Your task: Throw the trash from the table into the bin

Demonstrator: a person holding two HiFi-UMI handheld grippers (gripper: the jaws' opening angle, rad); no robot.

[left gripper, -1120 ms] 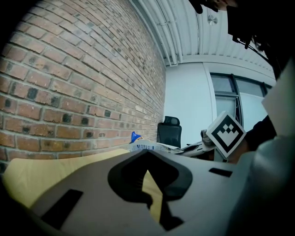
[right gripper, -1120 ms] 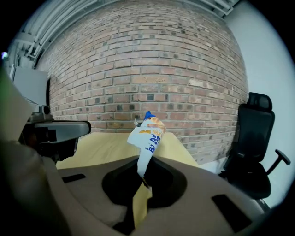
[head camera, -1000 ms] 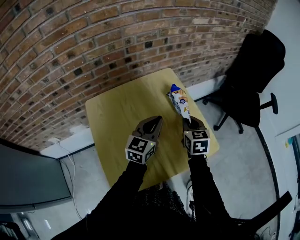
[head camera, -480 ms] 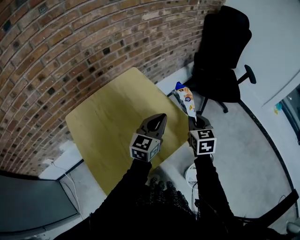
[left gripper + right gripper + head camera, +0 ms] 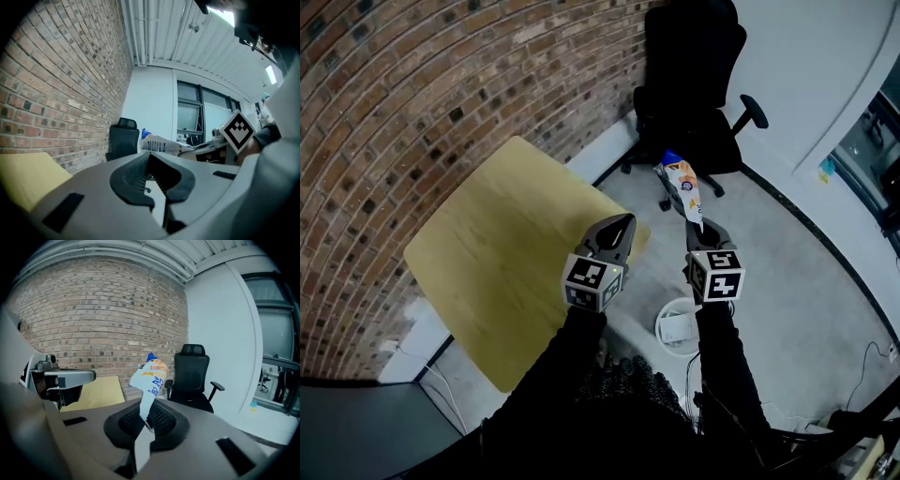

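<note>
**Right tongs clamped on wrapper, off the table; left tongs idle**

My right tongs [image 5: 147, 423] are clamped on the lower end of a crinkled white, blue and orange snack wrapper [image 5: 151, 378]. The grip sits at the narrow tail so that the printed body stands free above the jaws and nothing drags. My left tongs [image 5: 151, 161] have their jaws together with nothing between them. I judge they are held level beside the right pair only to stay clear of the load.

In the head view, the right tongs [image 5: 703, 236] hold the wrapper [image 5: 682, 187] over the grey floor. It is past the edge of the pale wooden square table [image 5: 497, 262] and in front of the black office chair [image 5: 689, 84]. The left tongs [image 5: 619, 230] sit just off the table's near corner. A white round container [image 5: 667, 319] stands on the floor between my forearms. I take it to be the bin. The wrapper appears to be held out beyond it, not over it.

Wrapper condition:
- Creased and partly flattened, and it looks empty.
- Twisted thin at the clamped end, wider at the top.
- Blue top corner, with orange and blue print on a white ground.
- Thin film, so I expect it to fall slowly and drift when dropped.
</note>
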